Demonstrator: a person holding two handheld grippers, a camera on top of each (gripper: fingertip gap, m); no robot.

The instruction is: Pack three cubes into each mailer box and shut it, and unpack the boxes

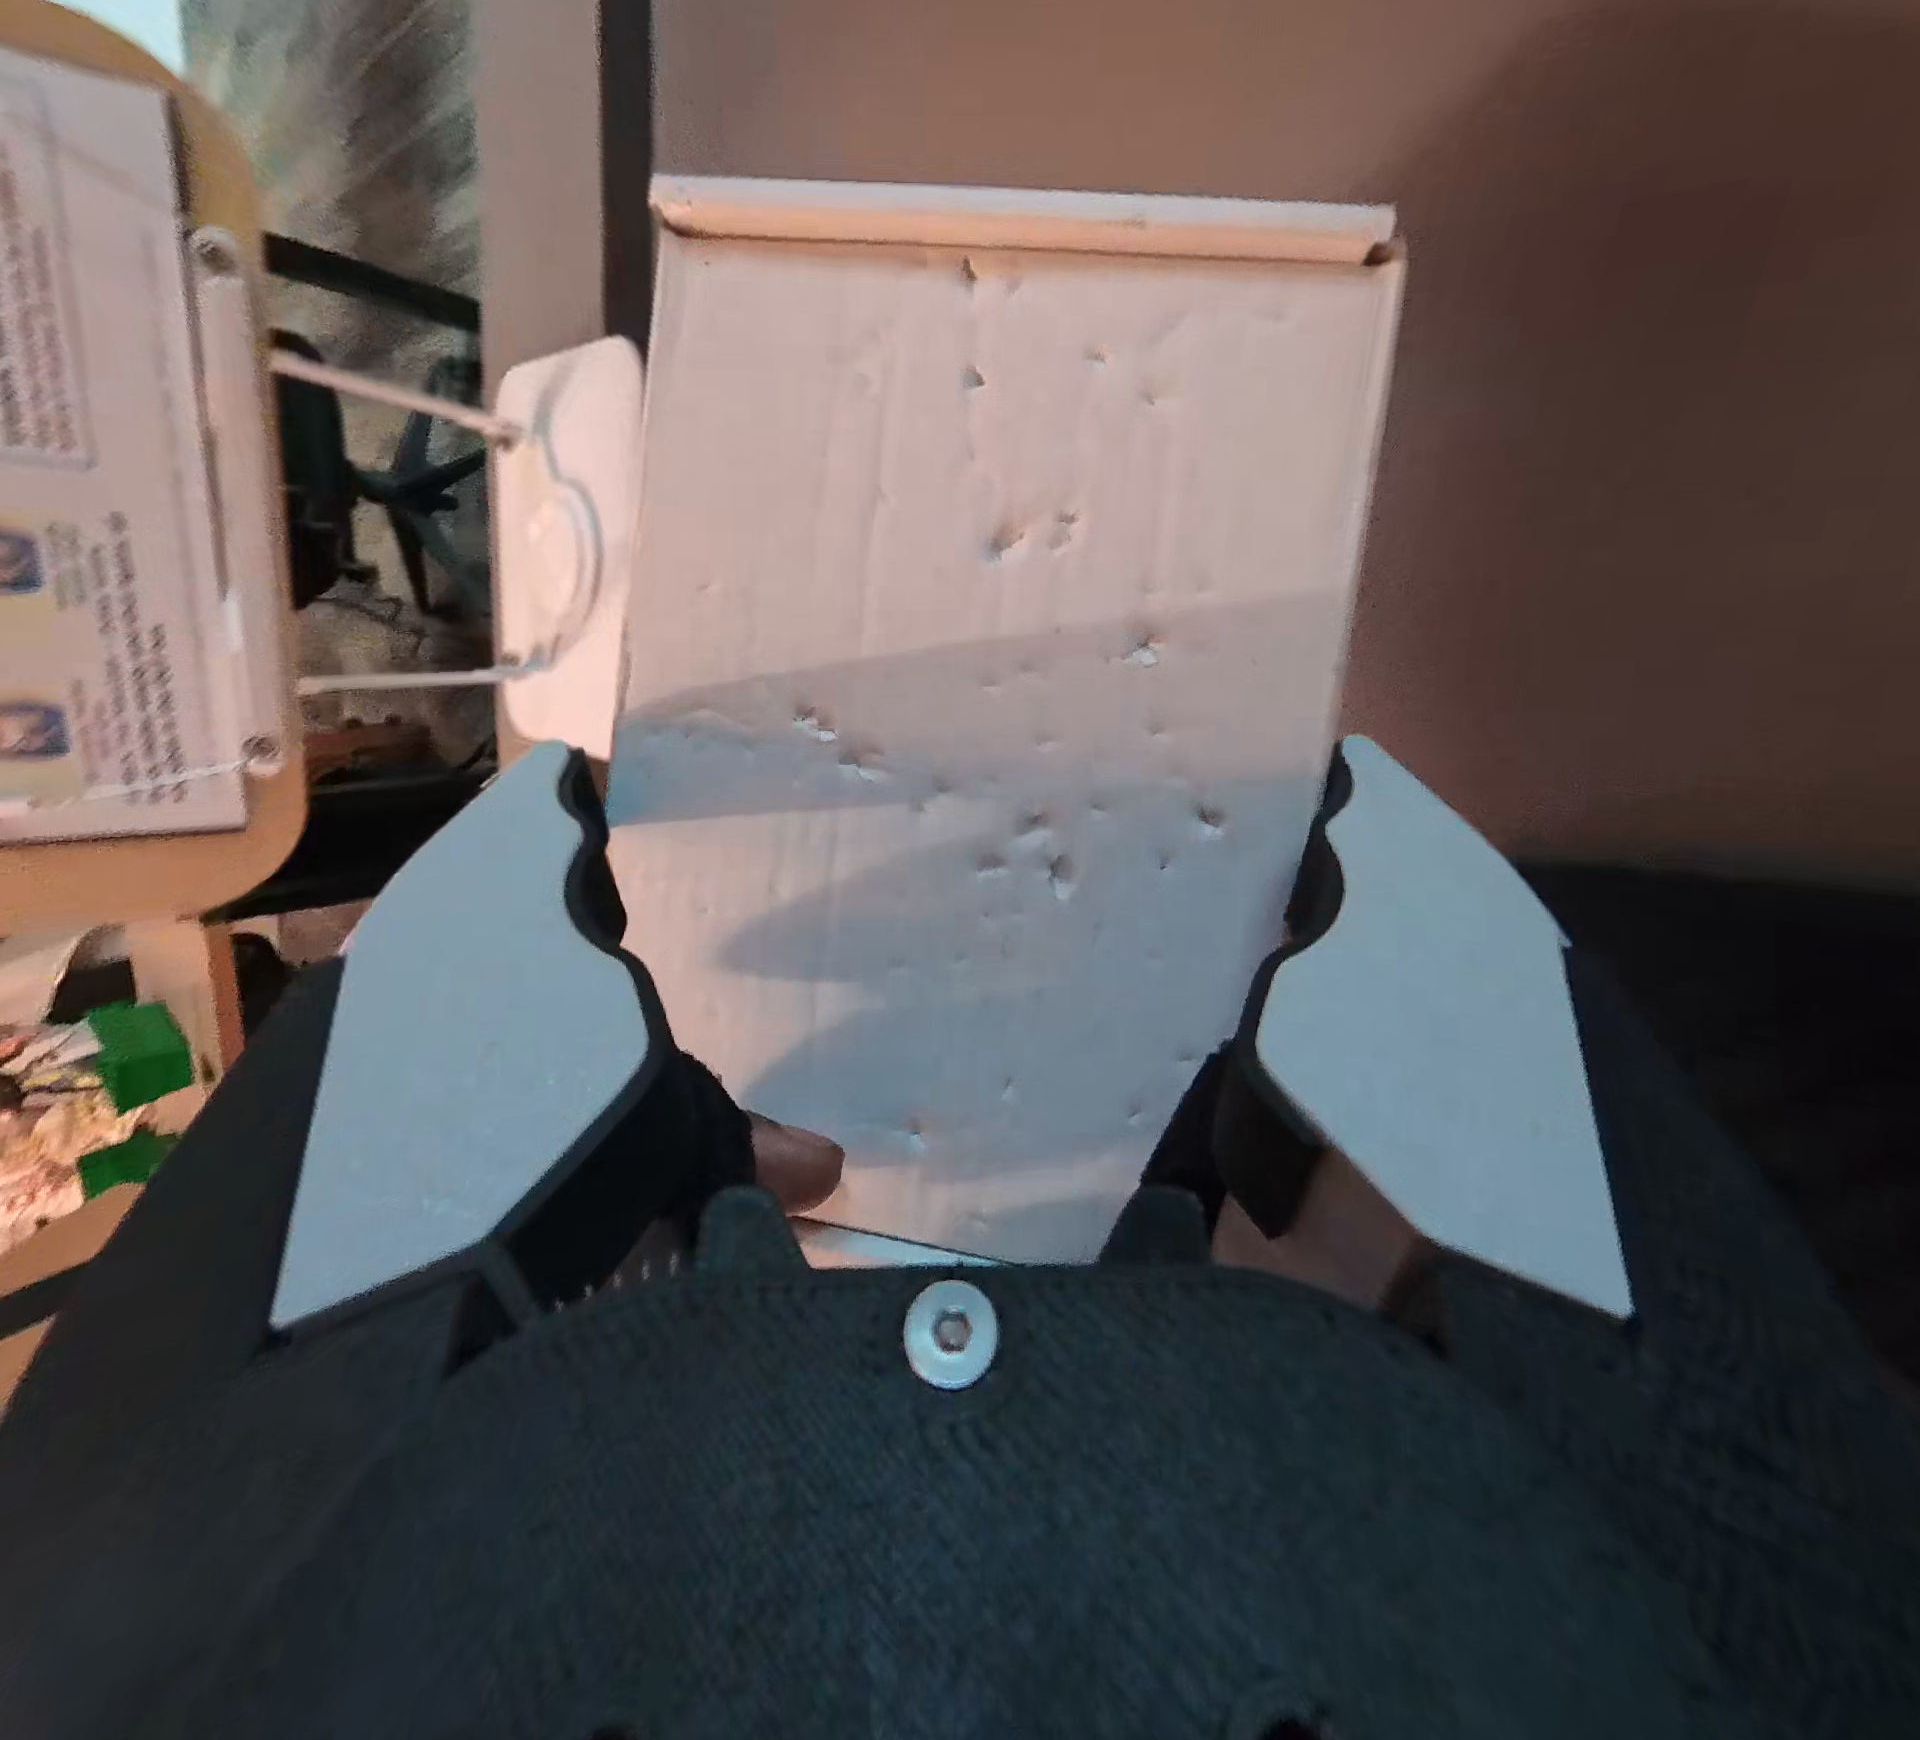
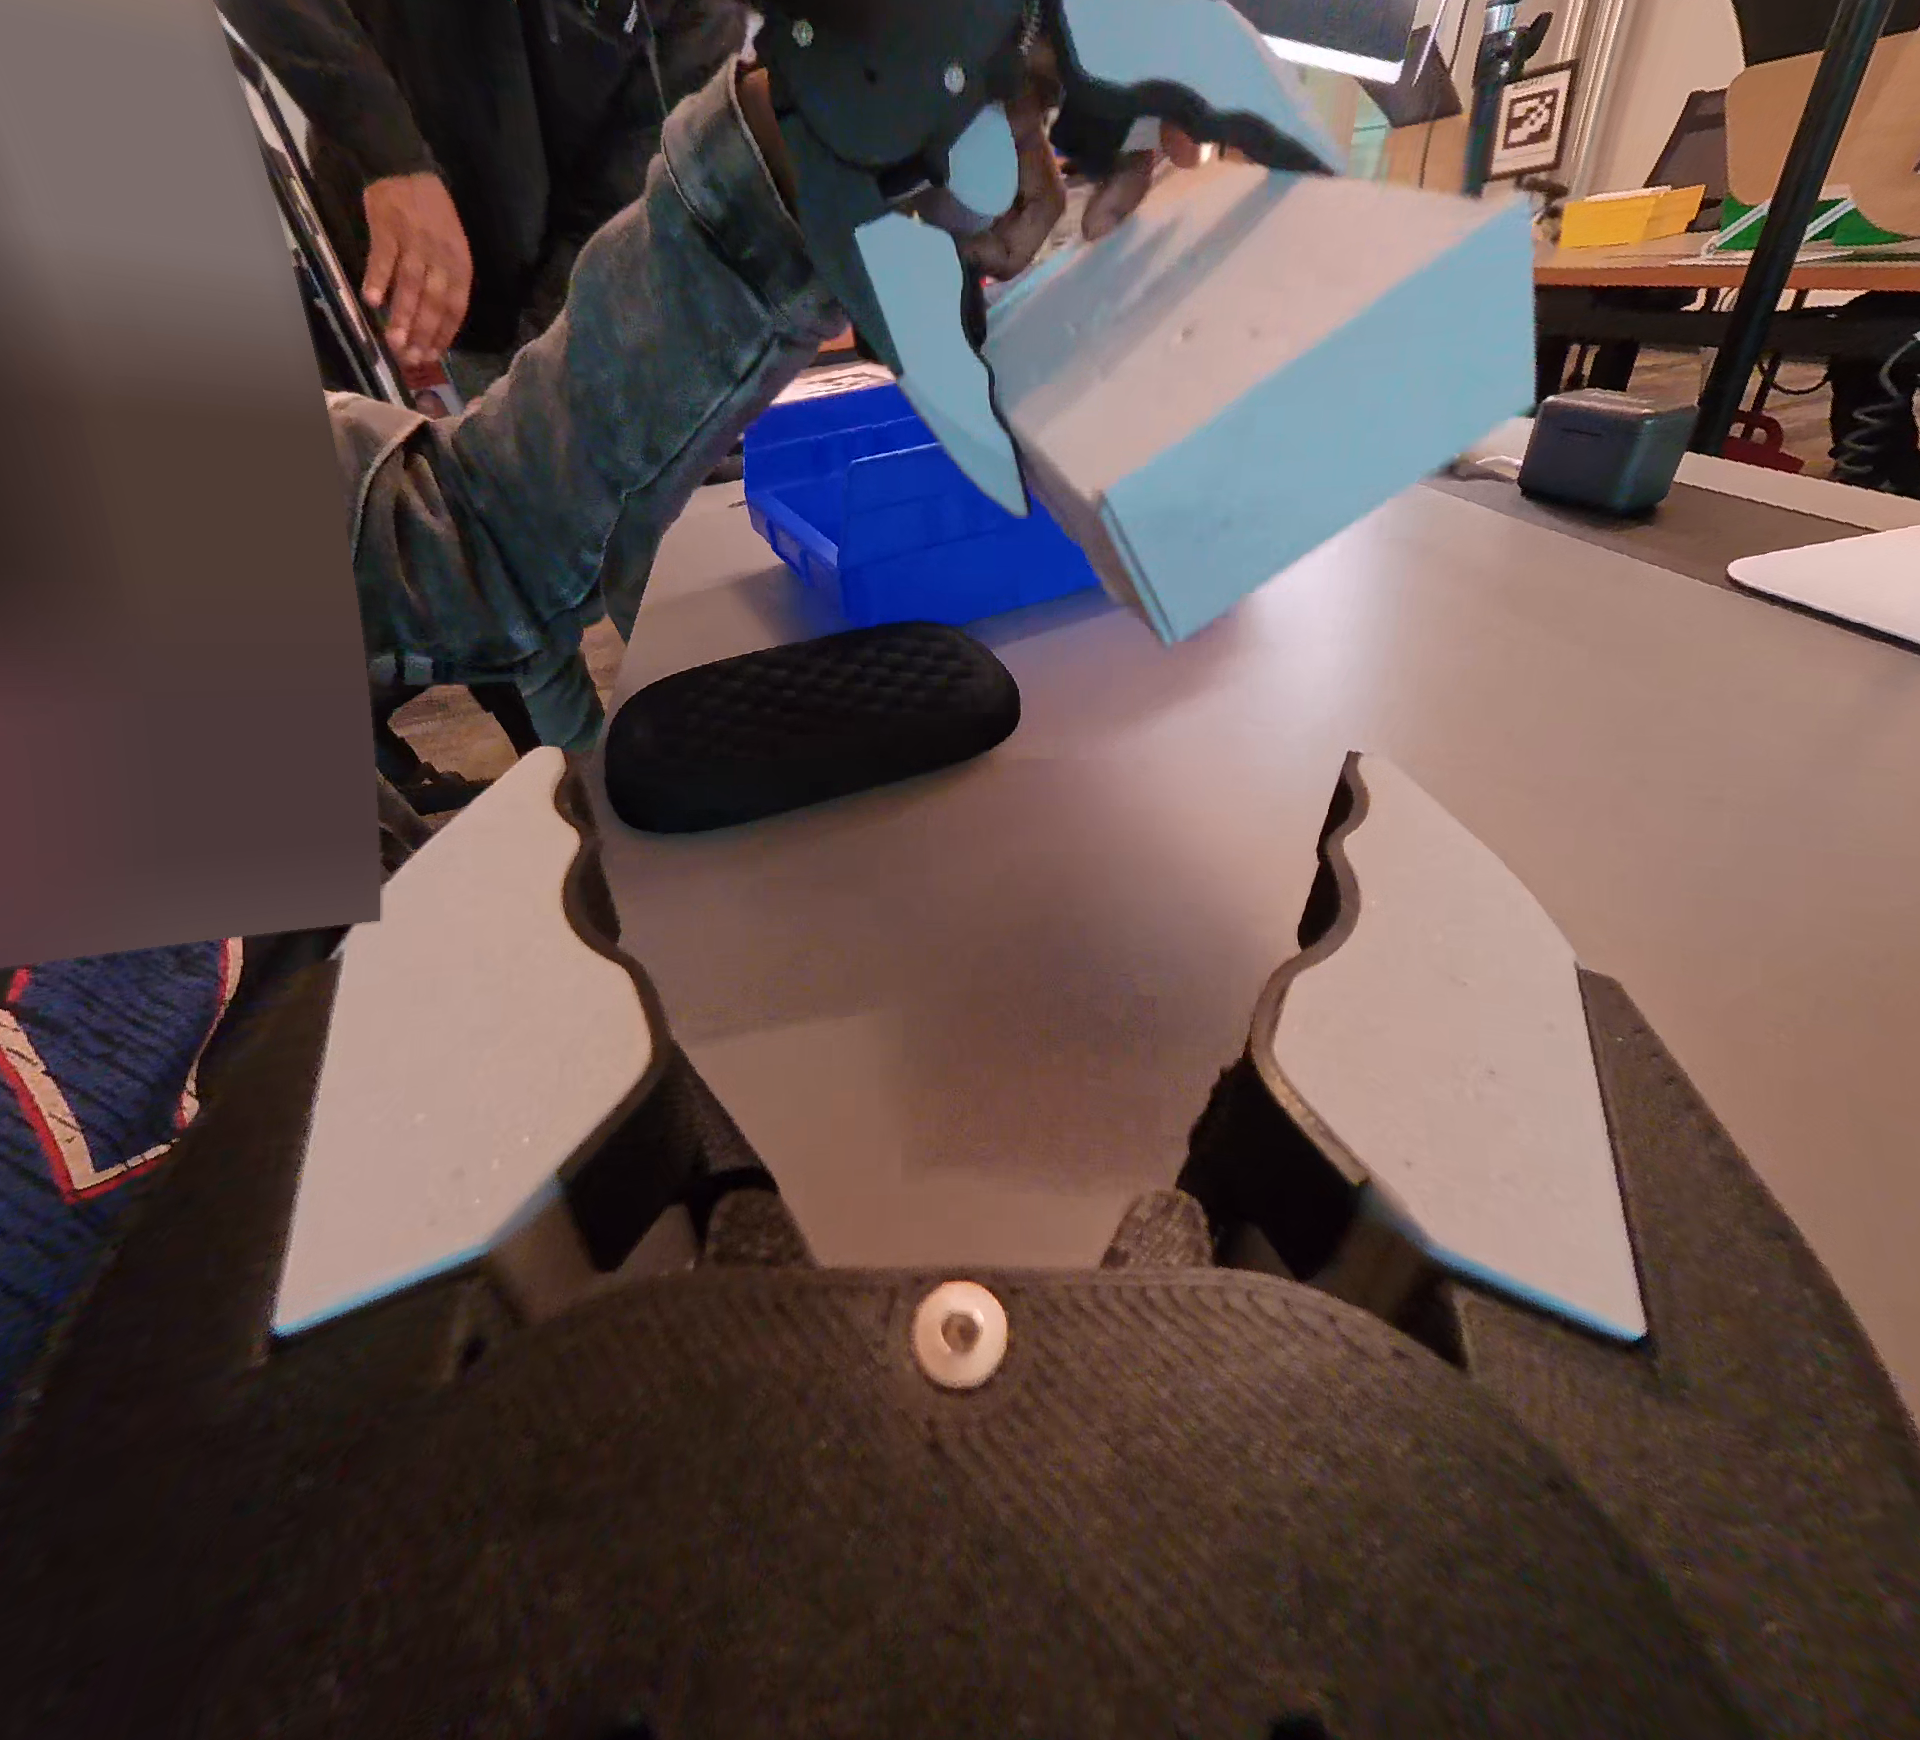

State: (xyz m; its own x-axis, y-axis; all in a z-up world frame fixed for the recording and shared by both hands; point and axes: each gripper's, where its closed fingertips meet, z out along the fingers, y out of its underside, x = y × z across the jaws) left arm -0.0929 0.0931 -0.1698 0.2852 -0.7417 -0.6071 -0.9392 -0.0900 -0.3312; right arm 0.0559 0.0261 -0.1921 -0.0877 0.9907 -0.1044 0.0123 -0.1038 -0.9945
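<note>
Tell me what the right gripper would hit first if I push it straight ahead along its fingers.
Probably nothing at once: the right gripper is open over bare grey table. Farther on, the blue bin and the held mailer box lie roughly ahead; depth is unclear.

Your left wrist camera sits behind the left gripper [image 1: 966, 817], looking along its fingers, very close on the dented white cardboard mailer box [image 1: 997, 651] that fills the view's centre, with a wall behind. Your right wrist camera rides low over the grey bench [image 2: 1351, 734], facing across it toward the room. Both views share that box [image 2: 1278, 381]: the right one sees it from farther off, lifted clear of the bench in the left gripper [image 2: 1174, 329].
</note>
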